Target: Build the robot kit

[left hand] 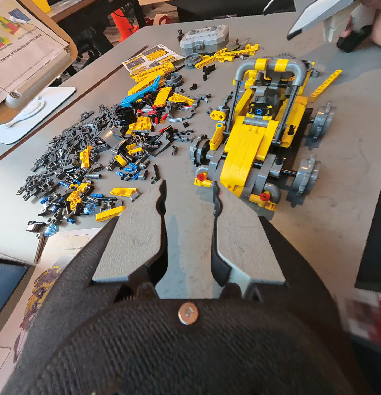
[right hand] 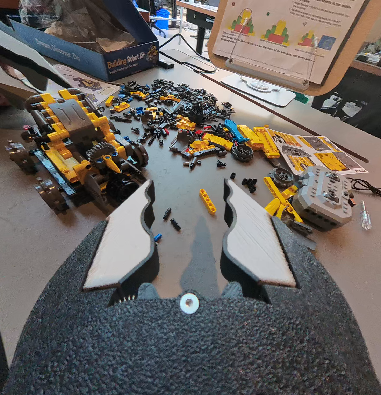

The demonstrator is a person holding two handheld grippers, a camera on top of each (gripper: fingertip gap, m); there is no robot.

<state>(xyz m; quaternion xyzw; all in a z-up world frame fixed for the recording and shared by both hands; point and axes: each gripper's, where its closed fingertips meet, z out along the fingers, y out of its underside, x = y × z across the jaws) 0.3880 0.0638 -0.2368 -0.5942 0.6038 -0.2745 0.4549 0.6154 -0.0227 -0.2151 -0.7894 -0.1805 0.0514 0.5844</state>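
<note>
Left claw [left hand: 188,188]: agape, empty, above bare tabletop [left hand: 313,224], just near of one yellow vehicle model [left hand: 256,139].
Right claw [right hand: 188,186]: agape, empty; between its fingers lie two black pins [right hand: 172,219] and one yellow beam [right hand: 207,201].
Far: loose parts pile [right hand: 181,119], one grey control box [right hand: 323,196].

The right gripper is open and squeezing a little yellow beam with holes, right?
Not quite. The right gripper is open, but it holds nothing: the right wrist view shows the little yellow beam lying on the table, apart from both fingers.
</note>
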